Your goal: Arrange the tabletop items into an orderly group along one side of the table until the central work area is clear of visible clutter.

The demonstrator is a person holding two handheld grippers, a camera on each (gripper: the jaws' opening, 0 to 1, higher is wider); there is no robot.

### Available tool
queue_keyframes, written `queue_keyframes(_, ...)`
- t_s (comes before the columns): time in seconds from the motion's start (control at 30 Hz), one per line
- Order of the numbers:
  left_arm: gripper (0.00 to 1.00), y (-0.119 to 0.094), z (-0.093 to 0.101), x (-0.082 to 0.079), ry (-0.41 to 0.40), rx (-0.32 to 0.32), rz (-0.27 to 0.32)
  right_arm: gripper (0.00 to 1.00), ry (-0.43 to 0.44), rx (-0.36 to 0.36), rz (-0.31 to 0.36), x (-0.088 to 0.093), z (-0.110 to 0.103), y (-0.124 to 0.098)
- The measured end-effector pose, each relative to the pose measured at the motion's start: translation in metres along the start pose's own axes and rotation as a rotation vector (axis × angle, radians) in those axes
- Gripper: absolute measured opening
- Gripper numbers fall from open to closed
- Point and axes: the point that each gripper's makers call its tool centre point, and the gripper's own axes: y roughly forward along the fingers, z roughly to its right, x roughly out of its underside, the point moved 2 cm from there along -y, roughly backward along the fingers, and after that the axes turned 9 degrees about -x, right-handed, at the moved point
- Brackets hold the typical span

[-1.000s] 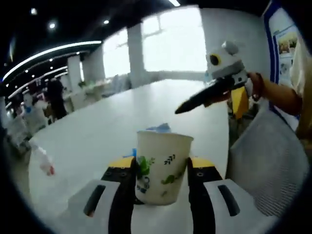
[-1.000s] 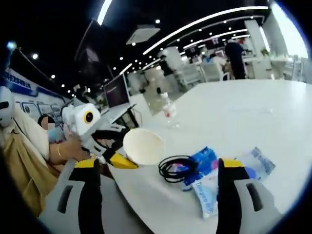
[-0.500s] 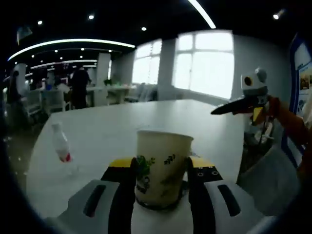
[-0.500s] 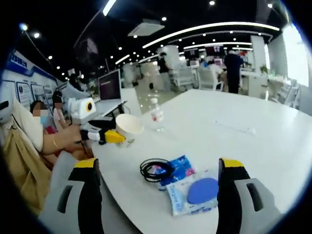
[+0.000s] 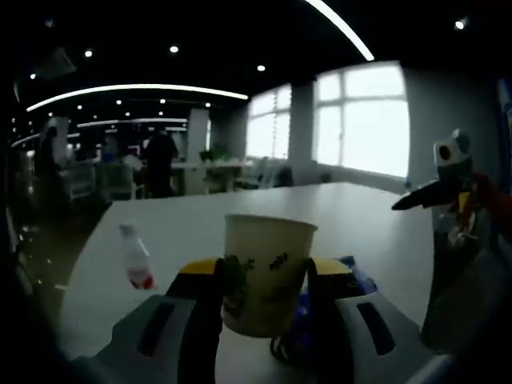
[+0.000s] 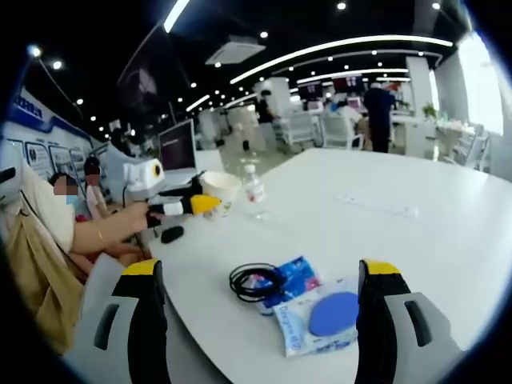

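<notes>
We had the left gripper [image 5: 264, 300] clamped on the cup [image 5: 265, 272], held above the table [image 6: 448, 232] near the bottle [image 6: 254, 190] to group them, while the right gripper [image 6: 260, 308], jaws apart, faced the cable [image 6: 256, 282] and packets [image 6: 324, 316].

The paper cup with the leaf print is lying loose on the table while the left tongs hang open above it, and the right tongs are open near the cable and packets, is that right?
Not quite. The paper cup isn't lying loose: the left tongs are shut on it, one jaw against each side, as the left gripper view shows. The rest holds: the right tongs are open near the black cable and the packets.
</notes>
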Motion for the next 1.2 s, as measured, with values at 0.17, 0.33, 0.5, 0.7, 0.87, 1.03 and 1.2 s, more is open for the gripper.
queue_keyframes(0.17, 0.39, 0.019, -0.016, 0.002, 0.008, -0.052, 0.010, 0.99, 0.032, 0.001, 0.018, 0.006, 0.004, 0.002)
queue_keyframes(0.33, 0.39, 0.036, -0.027, 0.003, -0.007, -0.075, 0.025, 0.99, 0.066, 0.010, 0.035, 0.013, 0.010, 0.004)
queue_keyframes(0.5, 0.39, 0.054, -0.035, 0.005, -0.014, -0.094, 0.036, 0.99, 0.096, 0.024, 0.043, 0.019, 0.014, 0.007)
queue_keyframes(0.7, 0.39, 0.071, -0.044, 0.009, -0.039, -0.122, 0.029, 0.99, 0.133, 0.027, 0.048, 0.029, 0.018, 0.011)
queue_keyframes(0.87, 0.39, 0.089, -0.056, 0.015, -0.060, -0.144, 0.033, 0.99, 0.158, 0.038, 0.043, 0.039, 0.024, 0.014)
queue_keyframes(1.03, 0.39, 0.102, -0.065, 0.017, -0.048, -0.153, 0.050, 0.99, 0.188, 0.044, 0.040, 0.047, 0.030, 0.020)
queue_keyframes(1.2, 0.39, 0.115, -0.074, 0.026, -0.069, -0.167, 0.040, 0.99, 0.219, 0.054, 0.043, 0.055, 0.035, 0.027)
